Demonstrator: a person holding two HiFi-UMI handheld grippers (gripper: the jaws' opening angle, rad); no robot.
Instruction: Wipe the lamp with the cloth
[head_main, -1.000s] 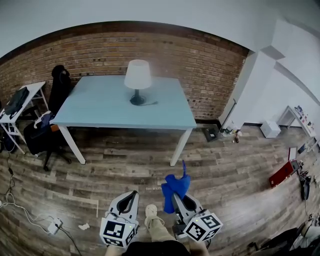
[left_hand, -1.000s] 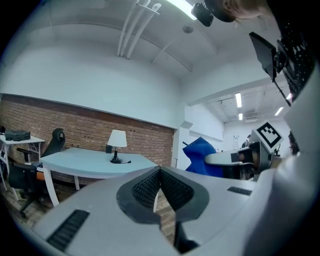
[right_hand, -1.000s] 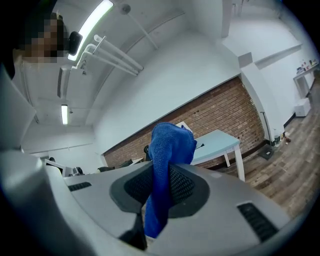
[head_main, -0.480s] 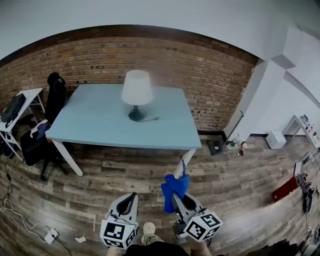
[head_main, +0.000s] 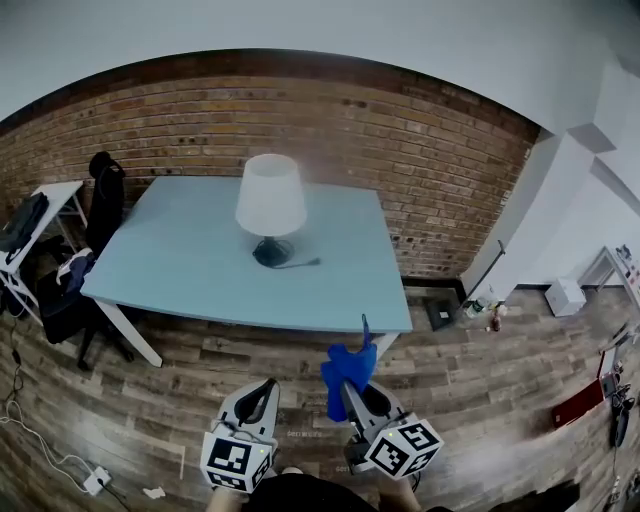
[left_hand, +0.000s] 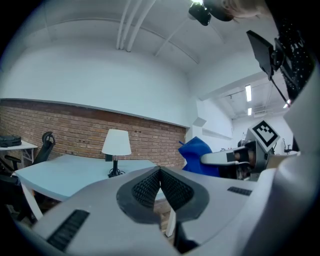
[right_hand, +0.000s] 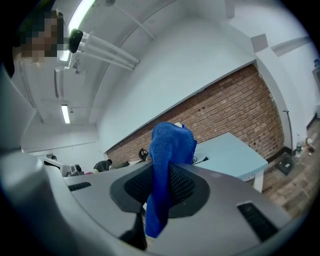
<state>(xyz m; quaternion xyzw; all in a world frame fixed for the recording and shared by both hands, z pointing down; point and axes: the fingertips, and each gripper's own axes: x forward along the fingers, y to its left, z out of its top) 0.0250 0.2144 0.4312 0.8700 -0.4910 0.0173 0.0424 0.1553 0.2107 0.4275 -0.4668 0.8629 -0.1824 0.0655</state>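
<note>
Clamped in the right tongs (head_main: 352, 388): a blue cloth (head_main: 347, 368), pinched between the ribbed pads, bunched up above them and hanging down below. Pressed shut at the tips, the left tongs (head_main: 266, 388), with nothing between. Held low and side by side over the wood-plank floor (head_main: 180, 400), both well short of the bench (head_main: 170, 280). Standing upright on that pale blue bench, near its middle and toward the back edge: a lamp (head_main: 270, 200) with a white shade, a thin dark stem and a round dark base, well apart from the cloth. Trailing rightward from the base, a dark cord (head_main: 303, 264). Behind the bench, a red brick wall (head_main: 420, 140). Off the bench's left end, a black office chair (head_main: 100, 185) and a small white side table (head_main: 45, 195) carrying something dark.
</note>
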